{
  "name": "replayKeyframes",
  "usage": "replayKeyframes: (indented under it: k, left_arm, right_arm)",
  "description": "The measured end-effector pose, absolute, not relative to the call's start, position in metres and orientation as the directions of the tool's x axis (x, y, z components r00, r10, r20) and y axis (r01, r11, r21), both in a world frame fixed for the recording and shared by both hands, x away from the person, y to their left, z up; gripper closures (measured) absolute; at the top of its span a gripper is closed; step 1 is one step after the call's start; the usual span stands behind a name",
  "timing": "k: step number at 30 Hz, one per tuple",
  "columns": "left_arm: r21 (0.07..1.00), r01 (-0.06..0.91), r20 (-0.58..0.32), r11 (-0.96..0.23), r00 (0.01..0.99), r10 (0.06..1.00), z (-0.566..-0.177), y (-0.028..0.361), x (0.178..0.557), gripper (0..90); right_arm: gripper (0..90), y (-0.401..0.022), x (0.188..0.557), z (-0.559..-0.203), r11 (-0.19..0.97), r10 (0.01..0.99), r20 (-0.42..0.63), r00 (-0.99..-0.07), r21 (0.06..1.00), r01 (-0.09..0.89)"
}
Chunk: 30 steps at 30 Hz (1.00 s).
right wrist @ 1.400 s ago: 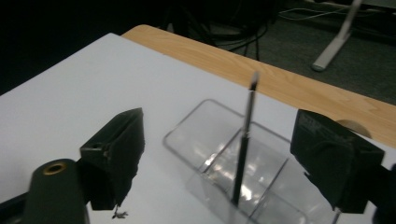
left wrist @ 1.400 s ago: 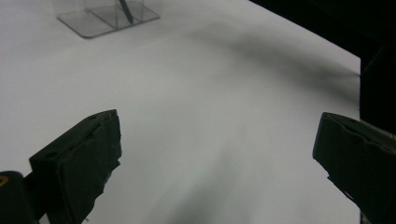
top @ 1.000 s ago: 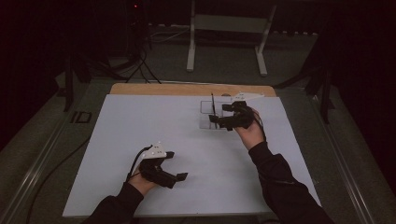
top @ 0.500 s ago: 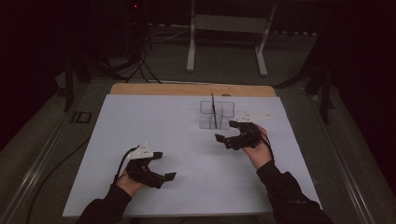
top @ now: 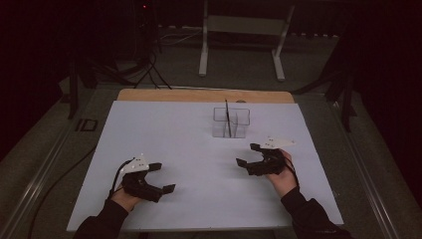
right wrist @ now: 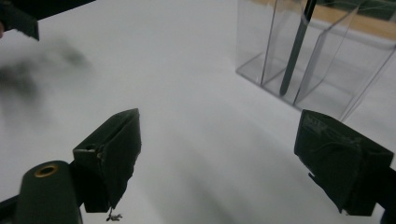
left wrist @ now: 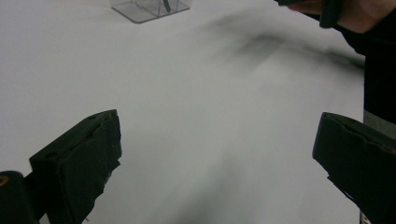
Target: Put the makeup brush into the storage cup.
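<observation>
A clear plastic organizer box with several compartments stands at the far middle of the white table sheet. A thin dark pen leans upright inside it. My right gripper hovers open in front of the box, a short way toward the person, with nothing between its jaws. In the right gripper view the box and the pen sit just beyond the open gripper. My left gripper is open and empty at the near left. In its own view the left gripper faces bare sheet.
A wooden strip runs along the table's far edge. Behind it a metal stand rises from the dark floor, and cables lie at the far left. The person's other hand shows at the top right of the left gripper view.
My right gripper has drawn back from the box toward the person, open and empty; the pen stays in the box. My left gripper has shifted a little to the left.
</observation>
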<state>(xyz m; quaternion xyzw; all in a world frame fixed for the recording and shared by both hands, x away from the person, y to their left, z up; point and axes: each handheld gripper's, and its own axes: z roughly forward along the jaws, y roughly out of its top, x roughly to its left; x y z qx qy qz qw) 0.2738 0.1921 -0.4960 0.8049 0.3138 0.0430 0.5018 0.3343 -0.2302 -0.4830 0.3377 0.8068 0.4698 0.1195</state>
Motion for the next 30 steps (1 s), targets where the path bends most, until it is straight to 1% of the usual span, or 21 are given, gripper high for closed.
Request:
replayKeyframes:
  k: [4, 7, 12, 18, 21, 25, 30]
  left_arm:
    - [0.846, 0.440, -0.226, -0.299, 0.806, 0.546, -0.497, 0.196, 0.271, 2.8]
    - [0.856, 0.419, -0.195, -0.304, 0.804, 0.561, -0.499, 0.200, 0.265, 2.7]
    - [0.846, 0.432, -0.193, -0.313, 0.795, 0.576, -0.501, 0.206, 0.262, 2.7]
    - [0.849, 0.424, -0.175, -0.316, 0.789, 0.589, -0.503, 0.215, 0.258, 2.7]
    - [0.853, 0.423, -0.174, -0.305, 0.782, 0.598, -0.503, 0.222, 0.255, 2.7]
    - [0.857, 0.423, -0.172, -0.295, 0.774, 0.610, -0.503, 0.227, 0.254, 2.7]
    - [0.861, 0.430, -0.180, -0.272, 0.758, 0.627, -0.504, 0.235, 0.253, 2.7]
  right_arm:
    - [14.9, -0.236, 0.328, -0.489, 0.335, 0.646, 0.132, -0.752, 0.835, 0.436]
    - [15.0, -0.246, 0.318, -0.496, 0.346, 0.650, 0.126, -0.749, 0.829, 0.440]
    - [15.2, -0.262, 0.307, -0.499, 0.349, 0.674, 0.108, -0.731, 0.825, 0.444]
    - [15.3, -0.279, 0.296, -0.504, 0.348, 0.698, 0.103, -0.709, 0.816, 0.461]
    - [15.3, -0.284, 0.292, -0.504, 0.350, 0.697, 0.092, -0.711, 0.822, 0.449]
    - [15.2, -0.286, 0.289, -0.509, 0.353, 0.696, 0.107, -0.710, 0.810, 0.468]
    - [15.2, -0.289, 0.286, -0.511, 0.355, 0.693, 0.106, -0.713, 0.810, 0.466]
